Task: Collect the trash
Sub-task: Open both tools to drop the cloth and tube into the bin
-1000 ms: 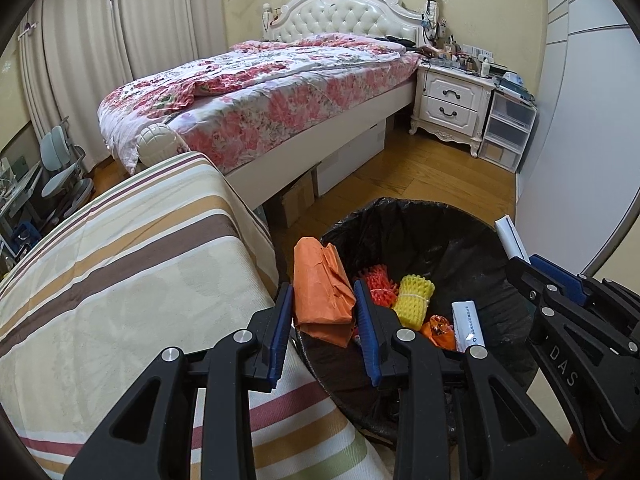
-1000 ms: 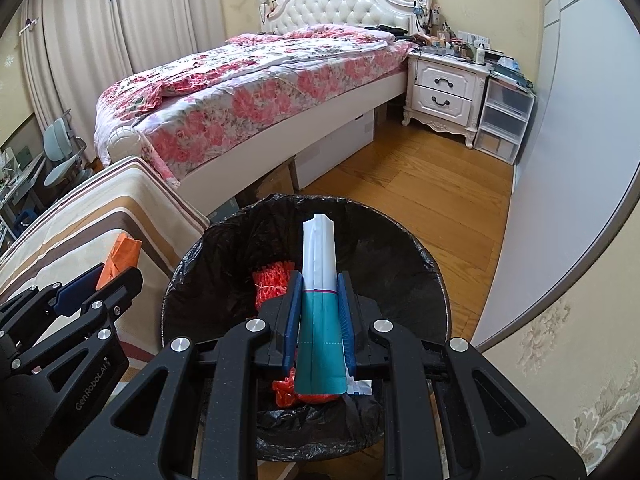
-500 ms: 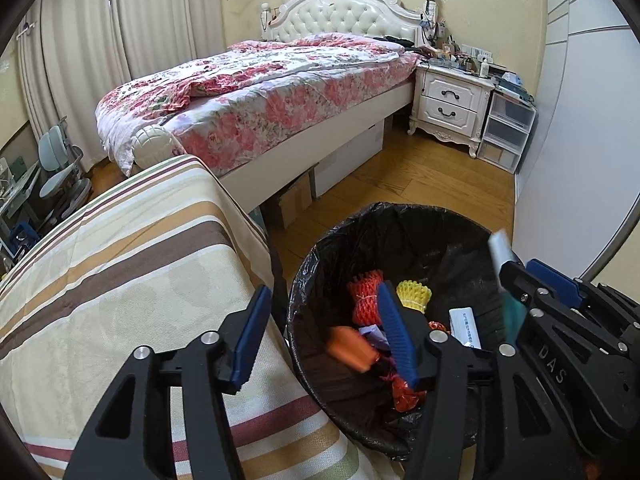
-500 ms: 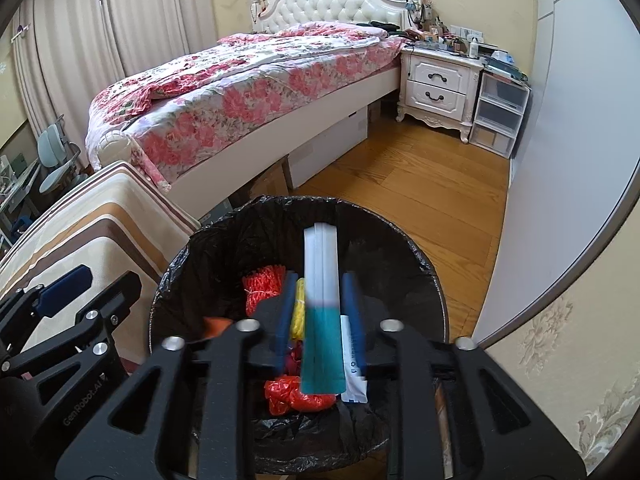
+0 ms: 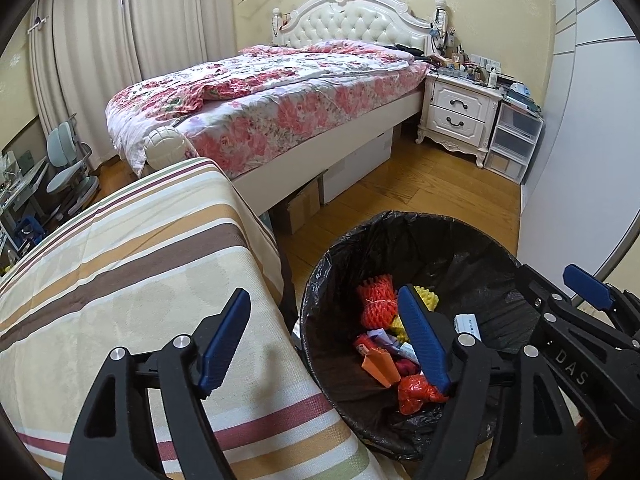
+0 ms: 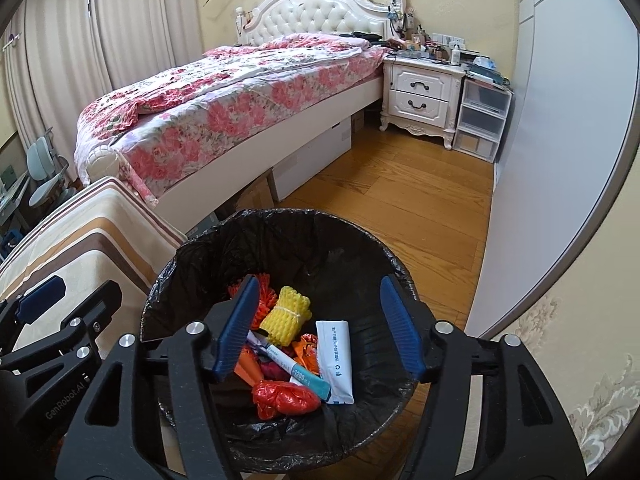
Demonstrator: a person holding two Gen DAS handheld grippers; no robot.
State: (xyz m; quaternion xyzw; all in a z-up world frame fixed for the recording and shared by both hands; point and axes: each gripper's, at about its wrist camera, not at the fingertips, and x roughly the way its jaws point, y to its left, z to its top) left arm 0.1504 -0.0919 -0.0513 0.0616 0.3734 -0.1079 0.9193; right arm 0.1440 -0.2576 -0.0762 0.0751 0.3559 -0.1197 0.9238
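Observation:
A bin with a black liner (image 5: 440, 248) (image 6: 320, 248) stands on the wood floor beside a striped cover. My left gripper (image 5: 322, 296) hangs over the bin's left rim; its jaws are opening and hold nothing. My right gripper (image 6: 318, 280) is above the bin's middle, jaws also opening, nothing between the pads. In the bin lie an orange wrapper (image 5: 378, 364), a teal-and-white box (image 6: 296, 368), a white packet (image 6: 336, 356), yellow foam netting (image 6: 286, 314), red netting (image 5: 374, 308) and a red crumpled bag (image 6: 284, 398).
The striped cover (image 5: 120, 280) fills the left. Behind it is a floral bed (image 5: 280, 112) with cardboard boxes (image 5: 300, 208) under it. A white nightstand (image 5: 456, 116) and plastic drawers (image 5: 512, 144) stand at the back right, a pale wardrobe front (image 5: 580, 160) at the right.
Both grippers went from shut to open. The orange wrapper dropped out of the left gripper into the bin, and the teal-and-white box dropped out of the right one.

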